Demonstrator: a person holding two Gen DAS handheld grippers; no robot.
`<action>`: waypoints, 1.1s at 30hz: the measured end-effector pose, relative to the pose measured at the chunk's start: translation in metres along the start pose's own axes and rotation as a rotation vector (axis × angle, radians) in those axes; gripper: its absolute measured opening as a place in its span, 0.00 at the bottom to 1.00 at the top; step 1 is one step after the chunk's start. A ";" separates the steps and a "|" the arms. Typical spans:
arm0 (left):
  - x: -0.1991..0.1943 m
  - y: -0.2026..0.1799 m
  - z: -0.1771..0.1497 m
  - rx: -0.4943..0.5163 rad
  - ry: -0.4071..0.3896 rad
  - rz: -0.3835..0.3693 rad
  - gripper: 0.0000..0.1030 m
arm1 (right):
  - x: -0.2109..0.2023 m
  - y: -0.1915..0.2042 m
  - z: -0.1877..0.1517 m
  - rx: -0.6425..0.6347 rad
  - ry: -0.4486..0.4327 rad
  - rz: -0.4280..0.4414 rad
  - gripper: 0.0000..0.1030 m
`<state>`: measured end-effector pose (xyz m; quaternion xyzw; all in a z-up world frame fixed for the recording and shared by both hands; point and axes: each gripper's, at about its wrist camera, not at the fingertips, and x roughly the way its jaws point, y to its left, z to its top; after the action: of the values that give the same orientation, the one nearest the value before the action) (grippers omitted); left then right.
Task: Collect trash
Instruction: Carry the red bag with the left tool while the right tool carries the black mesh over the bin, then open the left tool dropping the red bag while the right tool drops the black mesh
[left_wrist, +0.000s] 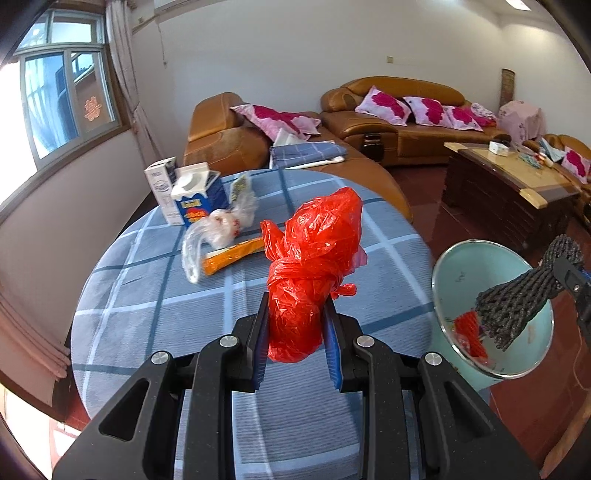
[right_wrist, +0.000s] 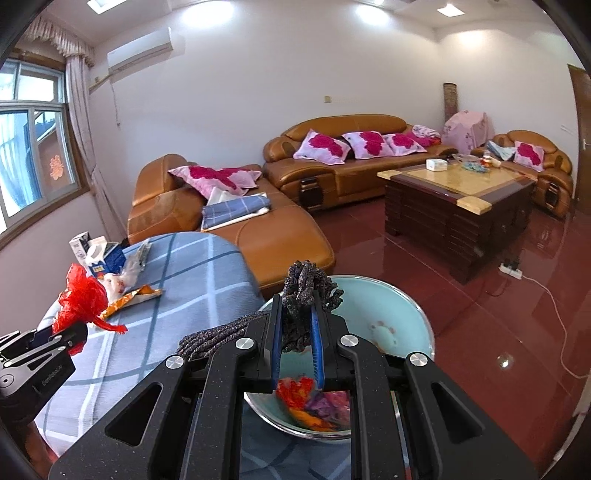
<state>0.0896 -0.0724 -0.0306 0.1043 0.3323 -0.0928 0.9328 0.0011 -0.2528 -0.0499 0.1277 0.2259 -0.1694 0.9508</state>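
Note:
My left gripper is shut on a knotted red plastic bag and holds it above the round table with the blue checked cloth. The bag also shows in the right wrist view. My right gripper is shut on a dark grey foam net and holds it over the pale blue bin. The net also shows in the left wrist view, hanging over the bin. Red and orange trash lies in the bin's bottom.
On the table's far left lie a clear plastic bag, an orange wrapper, a blue carton and a white carton. Brown leather sofas and a wooden coffee table stand beyond on the red floor.

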 end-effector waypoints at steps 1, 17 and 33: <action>0.001 -0.003 0.001 0.003 0.001 -0.003 0.25 | 0.000 -0.004 0.000 0.001 0.000 -0.006 0.14; 0.009 -0.061 0.015 0.074 -0.003 -0.073 0.25 | 0.009 -0.057 0.004 0.068 -0.018 -0.121 0.14; 0.034 -0.113 0.024 0.142 0.025 -0.147 0.25 | 0.032 -0.086 -0.001 0.085 0.003 -0.239 0.14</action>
<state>0.1022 -0.1904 -0.0492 0.1466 0.3432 -0.1830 0.9095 -0.0052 -0.3395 -0.0800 0.1405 0.2336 -0.2909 0.9171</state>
